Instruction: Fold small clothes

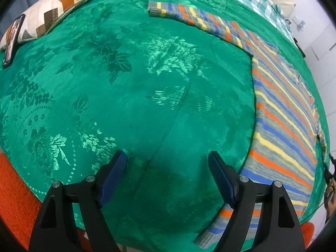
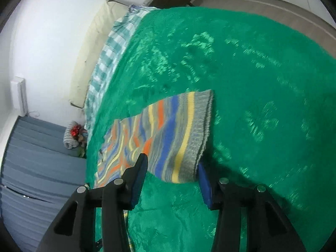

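A knitted sweater (image 1: 279, 105) striped in grey, blue, yellow and orange lies flat on the green blanket (image 1: 126, 84), along the right of the left wrist view. One sleeve (image 1: 189, 16) stretches out toward the far middle. My left gripper (image 1: 167, 153) hangs open over bare blanket just left of the sweater's hem, with nothing between its fingers. In the right wrist view, a sleeve (image 2: 172, 126) with a grey ribbed cuff lies on the blanket (image 2: 252, 84), its cuff end between the spread fingers of my right gripper (image 2: 172, 161). The pads do not clamp it.
A patchwork pillow (image 1: 58, 6) and a dark phone (image 1: 12, 40) sit at the far left. An orange fabric (image 1: 14, 189) shows at the near left edge. A checked sheet (image 2: 109, 58) and a cream pillow (image 2: 92, 42) border the blanket by the wall. A small bundle (image 2: 73, 136) lies beside the bed.
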